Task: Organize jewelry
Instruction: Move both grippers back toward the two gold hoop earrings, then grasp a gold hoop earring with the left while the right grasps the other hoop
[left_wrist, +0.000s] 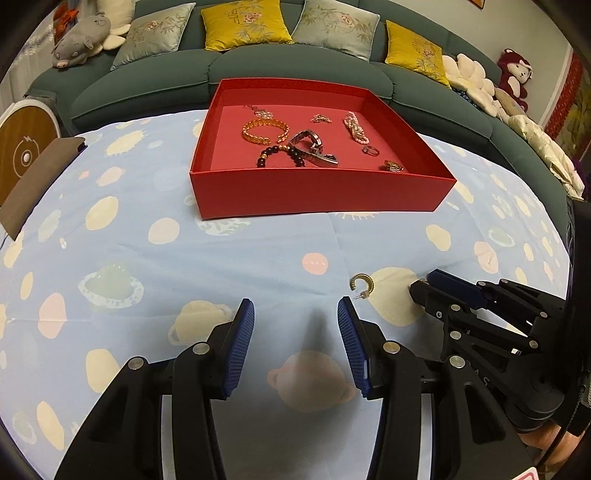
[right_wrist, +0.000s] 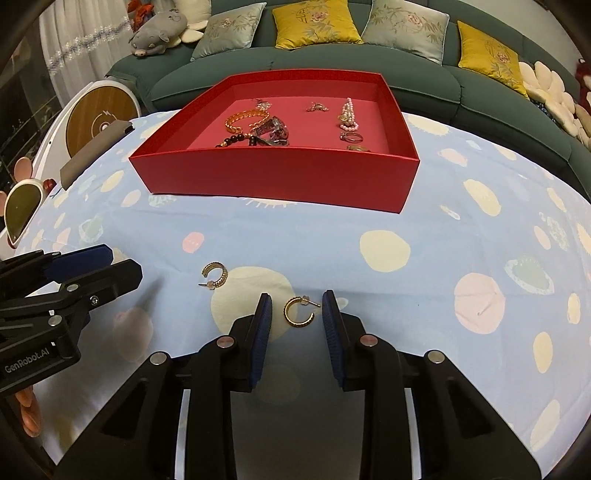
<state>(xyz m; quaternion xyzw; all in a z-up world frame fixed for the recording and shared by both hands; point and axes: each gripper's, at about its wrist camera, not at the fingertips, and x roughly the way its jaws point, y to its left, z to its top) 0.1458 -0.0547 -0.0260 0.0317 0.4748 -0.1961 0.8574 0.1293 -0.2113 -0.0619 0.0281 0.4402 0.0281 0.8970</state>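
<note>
Both jaws stand apart, holding nothing; right gripper brackets one gold hoop earring; its twin lies near left gripper; most jewelry already fills red box.

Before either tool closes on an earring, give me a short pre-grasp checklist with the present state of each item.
1. Right tool straddles an earring: ok, hoop between the pads.
2. Right pads pressing on it: not ok, gaps on both sides.
3. Left tool lined up with the other earring: not ok, the hoop lies ahead and right of its tips.
4. Left tool empty: ok.
5. Red box has free floor for both: ok.
6. Tools clear of each other: ok.
</note>
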